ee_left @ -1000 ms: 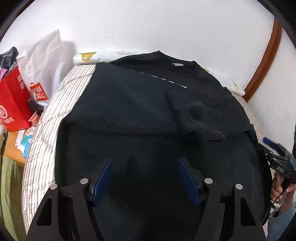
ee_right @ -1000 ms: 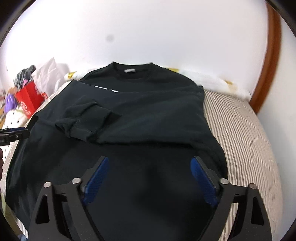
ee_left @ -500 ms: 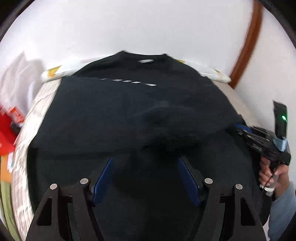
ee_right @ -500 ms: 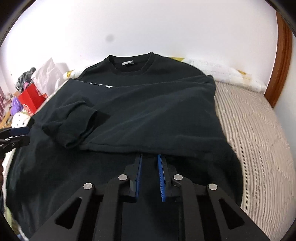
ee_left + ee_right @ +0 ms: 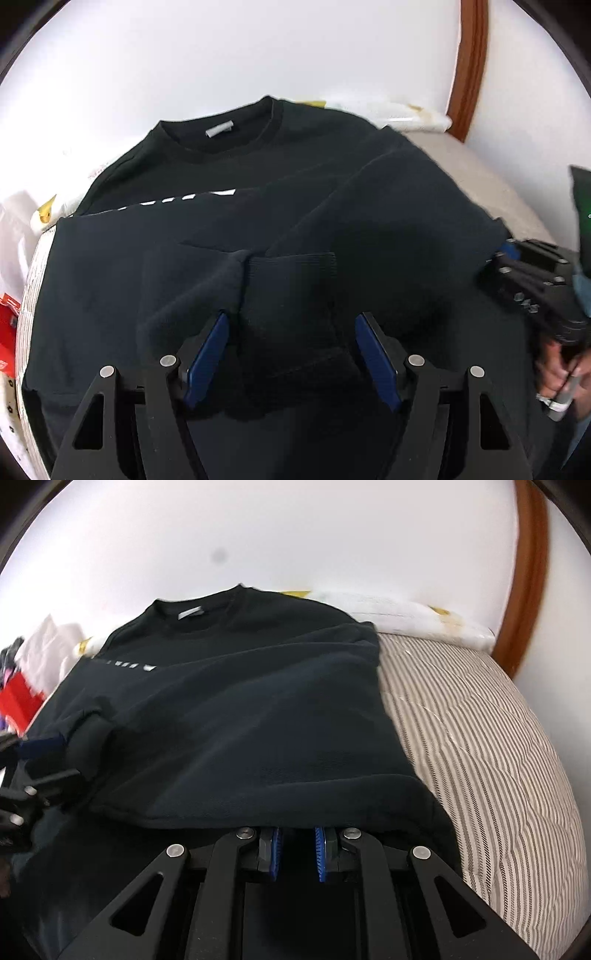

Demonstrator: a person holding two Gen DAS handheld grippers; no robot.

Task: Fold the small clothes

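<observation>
A black sweatshirt [image 5: 258, 206] lies face down on a striped bed, collar toward the wall, with both sleeves folded in across its back. My left gripper [image 5: 291, 328] is open, its blue pads either side of the ribbed sleeve cuff [image 5: 291, 277]. My right gripper [image 5: 297, 840] is nearly shut, its tips tucked under the lower edge of the right folded sleeve [image 5: 258, 738]; the fabric hides the fingertips. The right gripper also shows in the left wrist view [image 5: 532, 280], at the sweatshirt's right edge. The left gripper shows in the right wrist view [image 5: 33, 775].
The striped quilt [image 5: 480, 738] lies bare to the right of the sweatshirt. A white pillow [image 5: 406, 613] runs along the wall. A brown wooden frame [image 5: 524, 572] stands at the far right. A red bag [image 5: 18, 698] and white bags sit off the bed's left side.
My right gripper closed from wide open and pushed forward under the folded sleeve's edge. My left gripper swung right and forward onto the sleeve cuff, staying open.
</observation>
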